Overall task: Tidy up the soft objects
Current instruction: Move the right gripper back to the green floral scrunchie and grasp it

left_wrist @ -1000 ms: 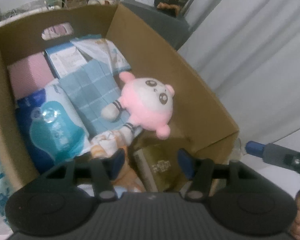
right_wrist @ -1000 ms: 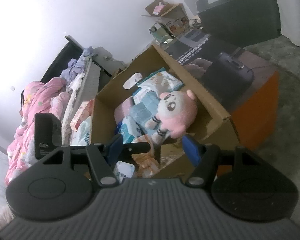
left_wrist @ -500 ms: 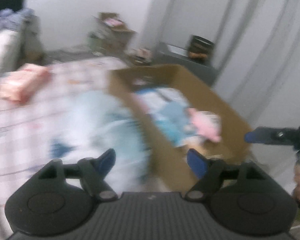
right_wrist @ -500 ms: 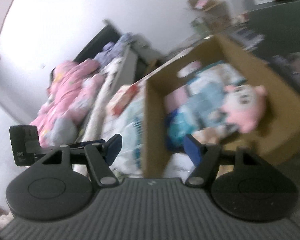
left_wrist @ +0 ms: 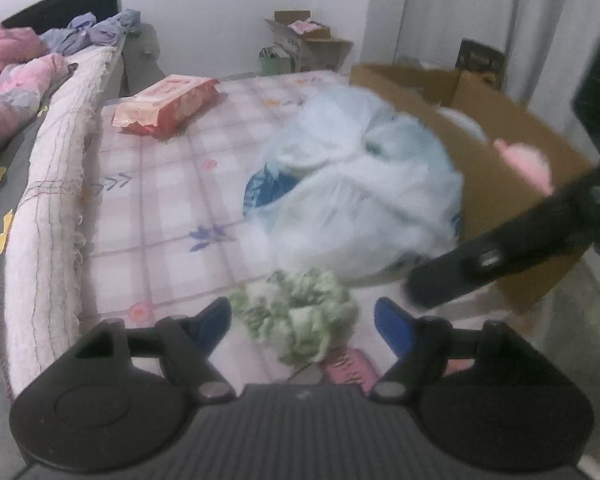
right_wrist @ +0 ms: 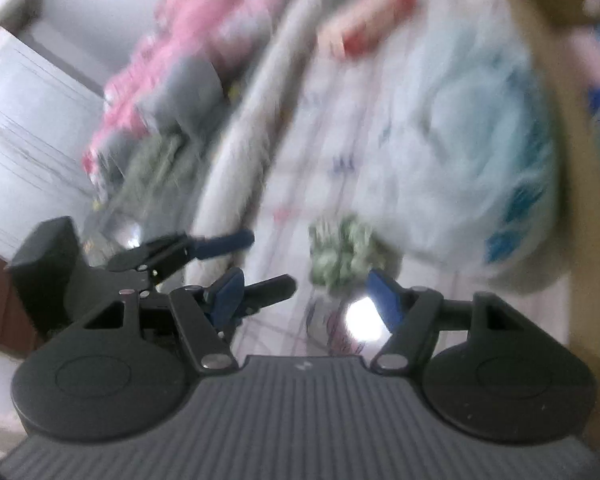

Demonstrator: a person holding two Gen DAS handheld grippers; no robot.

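A green-and-white scrunchie [left_wrist: 296, 316] lies on the checked bedspread [left_wrist: 160, 184]. My left gripper [left_wrist: 305, 322] hangs over it, open, with the scrunchie showing between its blue fingertips and neither pad pressing on it. In the blurred right wrist view the scrunchie [right_wrist: 340, 256] sits just beyond my right gripper [right_wrist: 304, 292], which is open and holds nothing. The left gripper [right_wrist: 256, 264] shows there at the left. A pale blue plastic bag [left_wrist: 360, 192] bulges behind the scrunchie, against the cardboard box [left_wrist: 500, 184]. A pink plush [left_wrist: 524, 160] peeks over the box wall.
A red wipes pack [left_wrist: 168, 104] lies at the far side of the bed. A small pink item [left_wrist: 348, 364] sits near the bed's front edge. Pink bedding [left_wrist: 16, 80] is piled at the left. The right gripper's black arm [left_wrist: 500, 248] crosses in front of the box.
Both grippers swung away from the box interior to the bed at its left. The box and plush now sit at the right edge. The left jaws stand wider, and the scrunchie has come into view.
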